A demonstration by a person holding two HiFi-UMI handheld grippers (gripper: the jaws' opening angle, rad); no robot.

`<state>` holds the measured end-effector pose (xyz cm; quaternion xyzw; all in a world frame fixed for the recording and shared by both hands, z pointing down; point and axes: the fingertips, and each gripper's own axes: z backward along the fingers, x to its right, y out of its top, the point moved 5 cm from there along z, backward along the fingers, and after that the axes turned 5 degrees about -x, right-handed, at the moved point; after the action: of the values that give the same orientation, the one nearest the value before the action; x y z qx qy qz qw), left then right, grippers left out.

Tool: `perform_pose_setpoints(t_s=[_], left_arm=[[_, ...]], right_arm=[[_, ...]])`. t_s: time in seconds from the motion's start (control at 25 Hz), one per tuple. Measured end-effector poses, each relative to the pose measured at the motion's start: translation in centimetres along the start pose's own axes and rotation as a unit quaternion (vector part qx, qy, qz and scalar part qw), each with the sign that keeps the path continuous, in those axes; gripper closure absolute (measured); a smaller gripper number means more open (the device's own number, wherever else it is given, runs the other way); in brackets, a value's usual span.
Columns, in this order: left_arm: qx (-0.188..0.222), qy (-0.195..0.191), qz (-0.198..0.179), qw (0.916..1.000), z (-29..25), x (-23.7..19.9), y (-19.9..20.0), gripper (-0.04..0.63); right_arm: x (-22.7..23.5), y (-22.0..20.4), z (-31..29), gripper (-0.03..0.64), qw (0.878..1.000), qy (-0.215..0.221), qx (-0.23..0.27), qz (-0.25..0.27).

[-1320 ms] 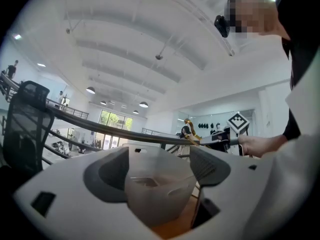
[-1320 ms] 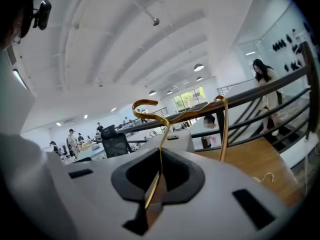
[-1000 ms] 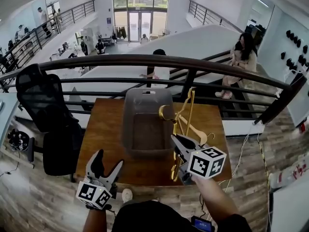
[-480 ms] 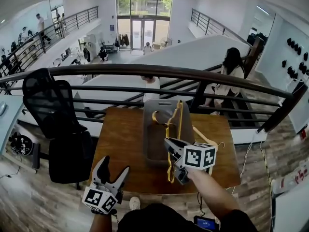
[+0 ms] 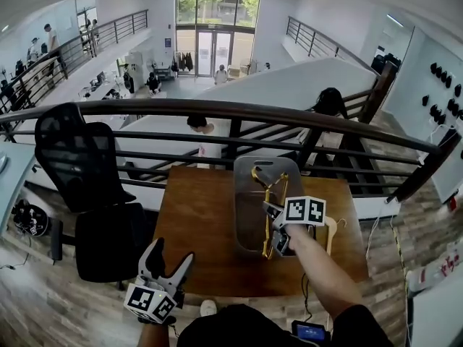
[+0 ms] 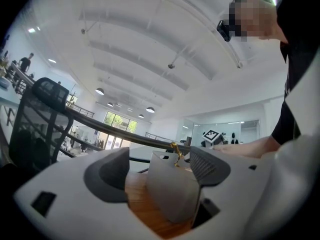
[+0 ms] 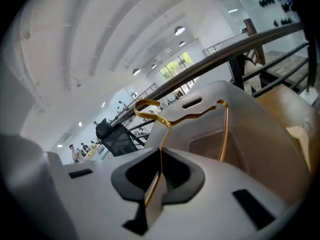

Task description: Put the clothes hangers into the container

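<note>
A thin gold wire hanger stands upright inside the grey plastic container on the wooden table, its hook near the far wall. My right gripper is shut on the hanger's lower wire over the container's right side. In the right gripper view the gold hanger rises from the closed jaws in front of the container. A pale wooden hanger lies on the table right of the container. My left gripper is open and empty at the table's front left edge.
A dark metal railing runs just behind the table, with a drop to a lower floor beyond. A black mesh office chair stands left of the table. The left gripper view looks at the container from low down.
My right gripper has carried the gold hanger forward and down, from above the table's front right into the container. The left gripper has stayed open near the front edge.
</note>
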<state>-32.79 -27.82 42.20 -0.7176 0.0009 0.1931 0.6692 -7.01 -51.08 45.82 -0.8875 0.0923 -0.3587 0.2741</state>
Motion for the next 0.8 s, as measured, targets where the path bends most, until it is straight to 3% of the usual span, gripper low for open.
perform_pose_setpoints(t_s=[0.28, 0.8], left_arm=[[-0.014, -0.021, 0.001, 0.9997, -1.0, -1.5, 0.0, 0.221], [-0.041, -0.020, 0.016, 0.9988, -0.8, -3.6, -1.5, 0.221]], right_arm=[[2.5, -0.6, -2.9, 0.603, 0.997, -0.006, -0.020, -0.079], [5.5, -1.8, -5.2, 0.595, 0.994, -0.067, -0.029, -0.078]])
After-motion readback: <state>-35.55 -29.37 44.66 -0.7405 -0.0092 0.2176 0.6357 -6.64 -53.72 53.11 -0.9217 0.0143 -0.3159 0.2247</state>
